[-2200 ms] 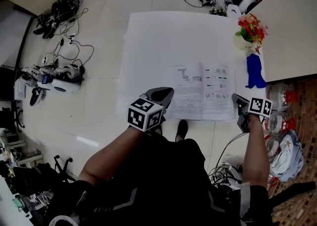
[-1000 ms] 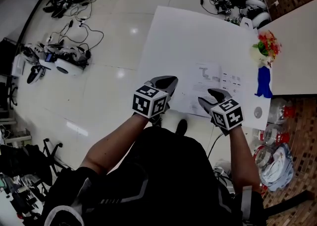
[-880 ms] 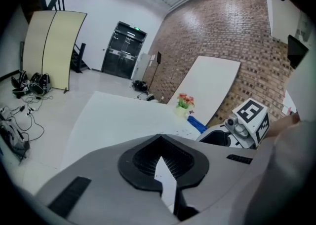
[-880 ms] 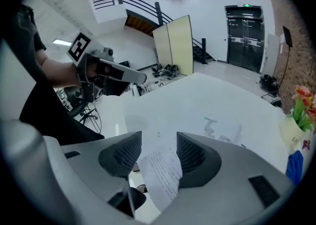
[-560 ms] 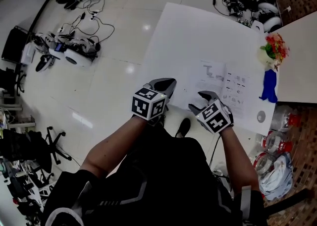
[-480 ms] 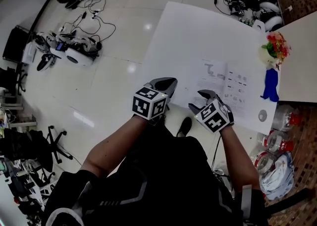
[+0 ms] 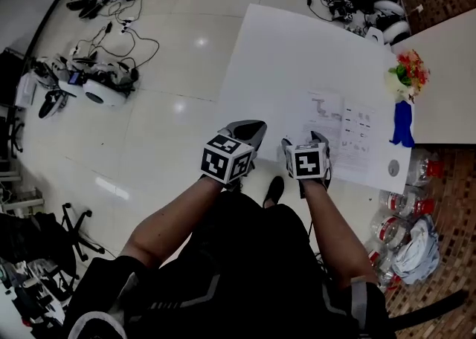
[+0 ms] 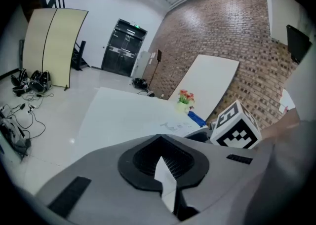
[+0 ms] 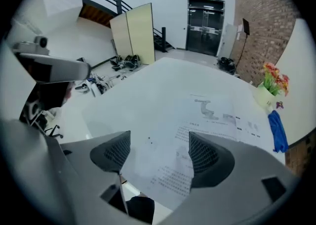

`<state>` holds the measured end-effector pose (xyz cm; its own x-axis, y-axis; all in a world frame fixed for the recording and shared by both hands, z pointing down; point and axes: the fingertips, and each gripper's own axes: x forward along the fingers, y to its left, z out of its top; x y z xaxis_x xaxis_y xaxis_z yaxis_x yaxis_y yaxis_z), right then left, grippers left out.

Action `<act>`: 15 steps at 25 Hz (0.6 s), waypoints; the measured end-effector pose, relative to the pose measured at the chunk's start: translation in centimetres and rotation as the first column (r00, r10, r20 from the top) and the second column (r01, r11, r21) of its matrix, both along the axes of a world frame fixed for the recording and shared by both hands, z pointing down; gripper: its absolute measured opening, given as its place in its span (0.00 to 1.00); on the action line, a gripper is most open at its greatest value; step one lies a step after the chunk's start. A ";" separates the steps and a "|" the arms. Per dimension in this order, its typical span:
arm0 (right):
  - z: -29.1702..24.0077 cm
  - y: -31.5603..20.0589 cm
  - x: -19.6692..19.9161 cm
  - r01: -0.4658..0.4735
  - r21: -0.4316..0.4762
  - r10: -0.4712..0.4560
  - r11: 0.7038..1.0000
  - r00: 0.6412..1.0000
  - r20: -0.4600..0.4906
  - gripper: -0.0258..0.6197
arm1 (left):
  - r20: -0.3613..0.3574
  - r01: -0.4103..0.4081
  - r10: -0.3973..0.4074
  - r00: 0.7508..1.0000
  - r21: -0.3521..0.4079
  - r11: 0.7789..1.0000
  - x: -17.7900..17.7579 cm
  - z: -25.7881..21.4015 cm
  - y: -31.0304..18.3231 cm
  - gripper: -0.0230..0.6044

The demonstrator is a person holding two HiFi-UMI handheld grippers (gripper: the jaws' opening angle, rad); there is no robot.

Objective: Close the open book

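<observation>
Head view looks steeply down on a white table (image 7: 290,47) with the open book (image 7: 343,133) lying flat near its near right part, pages up and printed with text and small figures. The right tool (image 7: 303,144) hangs over the book's near left corner, just beside the table's near edge. In the right gripper view its jaws stand wide apart, having just been opening; the left page shows between them, lying flat below with neither pad pressing on it. The left tool (image 7: 251,131) sits just left of the right one, near the table's edge and apart from the book. In the left gripper view its dark pads meet, closed, with only a pale sliver at the seam that I cannot identify. Beyond the book, at the table's right side, stand a small pot of flowers (image 7: 405,73) and a blue cloth (image 7: 402,123).
</observation>
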<state>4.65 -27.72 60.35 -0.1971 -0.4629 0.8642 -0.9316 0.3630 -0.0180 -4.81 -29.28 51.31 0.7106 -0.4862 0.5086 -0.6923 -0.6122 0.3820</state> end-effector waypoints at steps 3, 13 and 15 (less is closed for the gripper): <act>2.1 -1.4 0.1 -0.060 -0.022 0.058 0.998 0.995 -0.086 0.54 | 0.005 -0.023 0.023 1.000 -0.001 1.000 -2.0 0.7 -0.1 0.03; 4.9 -1.2 1.7 -0.187 -0.146 0.183 0.971 0.982 -0.037 0.51 | -0.044 -0.065 0.064 0.997 -0.021 0.998 -4.6 1.8 -1.4 0.03; 5.0 -1.0 1.9 -0.184 -0.171 0.180 0.968 0.983 -0.041 0.47 | -0.049 -0.078 0.076 0.996 -0.024 0.997 -4.6 1.9 -1.4 0.03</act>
<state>6.56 -28.72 65.31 -0.1010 -0.3317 0.9379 -0.9826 0.1808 -0.0419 -9.40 -30.70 53.23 0.7694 -0.4160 0.4847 -0.6239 -0.6523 0.4305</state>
